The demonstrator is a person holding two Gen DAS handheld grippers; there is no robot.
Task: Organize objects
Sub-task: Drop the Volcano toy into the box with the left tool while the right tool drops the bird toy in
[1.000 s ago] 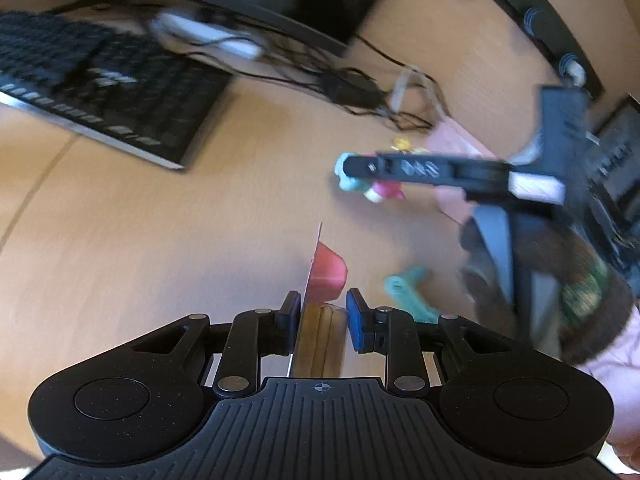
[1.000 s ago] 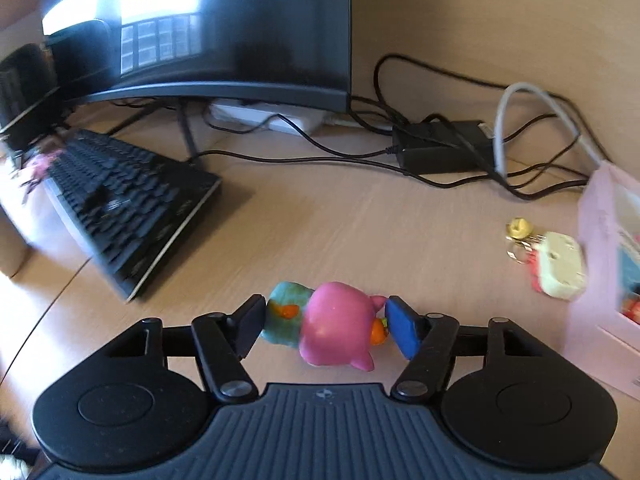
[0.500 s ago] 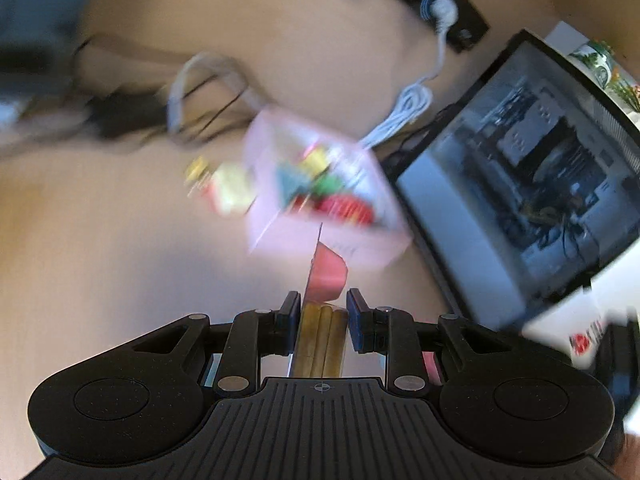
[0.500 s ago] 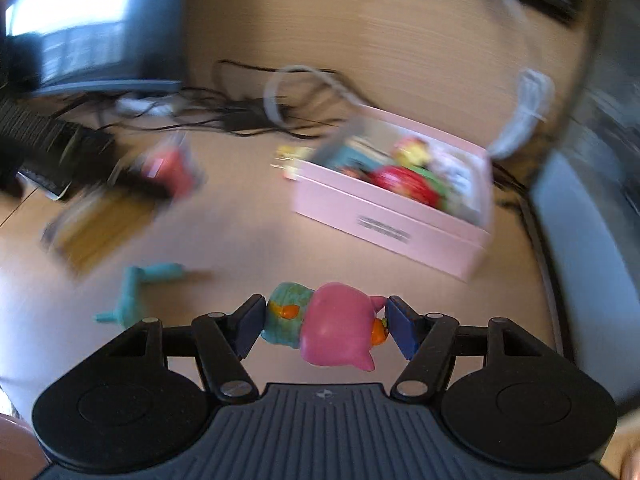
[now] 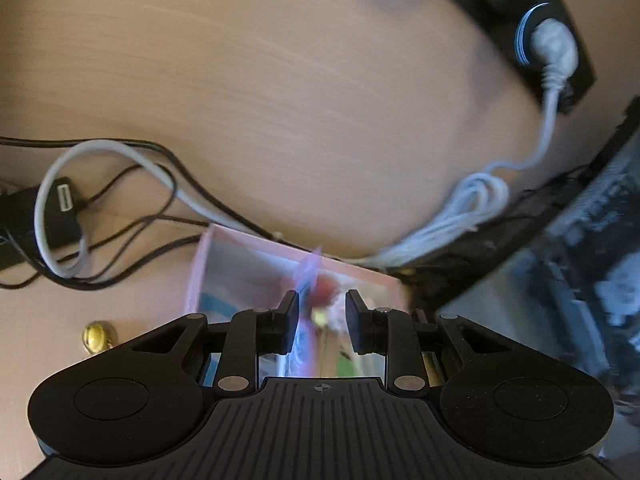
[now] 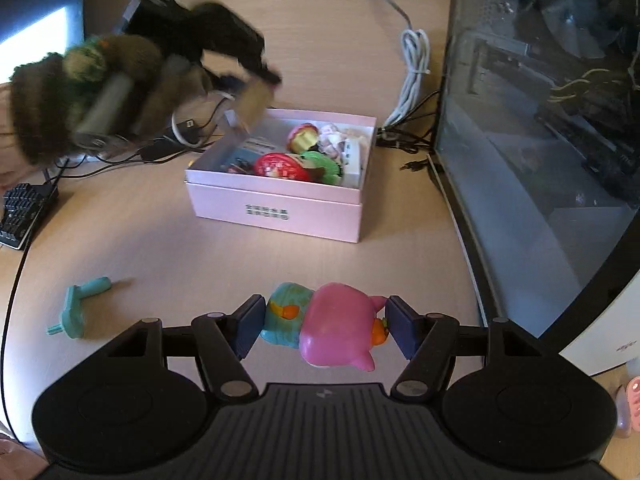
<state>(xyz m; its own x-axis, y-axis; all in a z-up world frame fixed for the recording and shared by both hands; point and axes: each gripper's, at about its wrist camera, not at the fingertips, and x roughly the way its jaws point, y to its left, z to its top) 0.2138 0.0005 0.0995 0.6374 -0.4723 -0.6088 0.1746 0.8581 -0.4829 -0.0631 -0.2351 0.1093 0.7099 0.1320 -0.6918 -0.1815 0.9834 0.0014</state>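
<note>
A pink box [image 6: 280, 208] holding several small toys stands on the wooden desk. My right gripper [image 6: 324, 324] is shut on a pink and teal toy figure [image 6: 324, 326], held above the desk in front of the box. My left gripper [image 5: 322, 320] is over the box [image 5: 200, 264], with its jaws parted. A blurred flat packet with a red piece [image 5: 308, 304] lies between and below the fingers; whether it is still held is unclear. In the right wrist view the left gripper [image 6: 248, 104] and its gloved hand hover at the box's back left corner.
A teal plastic part [image 6: 80, 304] lies on the desk at the left. A keyboard [image 6: 20, 212] is at the far left. Cables [image 5: 100, 200] and a white coiled cord [image 6: 412, 76] lie behind the box. A glass-sided computer case [image 6: 540, 140] stands at the right.
My left gripper swung right to above the pink box and its jaws have parted from the packet. My right gripper turned toward the box, still holding the toy figure.
</note>
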